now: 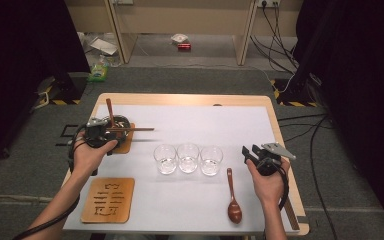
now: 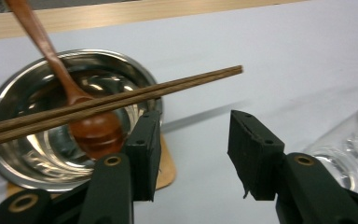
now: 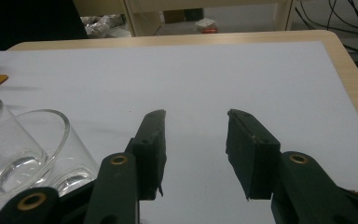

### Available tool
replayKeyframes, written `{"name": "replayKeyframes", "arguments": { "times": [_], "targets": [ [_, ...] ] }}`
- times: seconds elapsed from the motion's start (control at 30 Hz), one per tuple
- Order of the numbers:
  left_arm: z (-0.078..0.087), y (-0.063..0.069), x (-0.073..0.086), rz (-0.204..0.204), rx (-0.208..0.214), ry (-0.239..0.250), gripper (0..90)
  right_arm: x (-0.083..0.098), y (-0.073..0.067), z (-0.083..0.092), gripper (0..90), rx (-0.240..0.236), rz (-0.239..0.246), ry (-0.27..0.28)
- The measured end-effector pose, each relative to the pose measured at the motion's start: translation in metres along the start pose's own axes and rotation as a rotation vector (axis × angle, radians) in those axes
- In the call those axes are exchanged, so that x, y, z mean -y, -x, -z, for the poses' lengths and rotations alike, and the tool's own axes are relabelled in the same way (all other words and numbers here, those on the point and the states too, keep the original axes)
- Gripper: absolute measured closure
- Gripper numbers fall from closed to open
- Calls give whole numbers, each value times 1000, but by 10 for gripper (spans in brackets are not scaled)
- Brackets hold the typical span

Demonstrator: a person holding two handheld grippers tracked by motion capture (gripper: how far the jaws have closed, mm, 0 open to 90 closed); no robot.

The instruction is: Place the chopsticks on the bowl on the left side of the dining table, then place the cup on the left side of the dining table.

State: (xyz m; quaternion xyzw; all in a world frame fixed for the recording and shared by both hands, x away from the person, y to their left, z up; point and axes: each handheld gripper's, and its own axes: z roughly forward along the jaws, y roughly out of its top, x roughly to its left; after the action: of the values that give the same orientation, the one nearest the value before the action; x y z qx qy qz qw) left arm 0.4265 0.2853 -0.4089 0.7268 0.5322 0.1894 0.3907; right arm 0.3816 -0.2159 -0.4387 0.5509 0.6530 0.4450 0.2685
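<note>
Your left hand-held gripper (image 2: 193, 158) gapes empty, just beside the steel bowl (image 2: 32, 158); the chopsticks (image 2: 121, 100) lie across that bowl's rim, just beyond your jaws, over the spoon (image 2: 91, 130) inside.

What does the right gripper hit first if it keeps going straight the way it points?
Probably nothing on the table: ahead of the open right gripper lies bare white mat up to the wooden table edge. The glasses sit off to its left, outside that line, though depth is hard to judge.
</note>
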Motion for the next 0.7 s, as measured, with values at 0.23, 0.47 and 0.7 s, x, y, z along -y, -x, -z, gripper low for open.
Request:
{"name": "replayKeyframes", "arguments": {
  "times": [0.23, 0.47, 0.7],
  "targets": [
    [-2, 20, -3, -20, 44, 9, 518, -1, 0, 2, 578, -1, -4, 4],
    [-11, 36, -8, -42, 74, -1, 510, 1, 1, 2, 577, -4, -11, 12],
    [-18, 42, -8, -35, 90, -11, 508, -1, 4, 3, 577, 7, -8, 6]
  ]
}}
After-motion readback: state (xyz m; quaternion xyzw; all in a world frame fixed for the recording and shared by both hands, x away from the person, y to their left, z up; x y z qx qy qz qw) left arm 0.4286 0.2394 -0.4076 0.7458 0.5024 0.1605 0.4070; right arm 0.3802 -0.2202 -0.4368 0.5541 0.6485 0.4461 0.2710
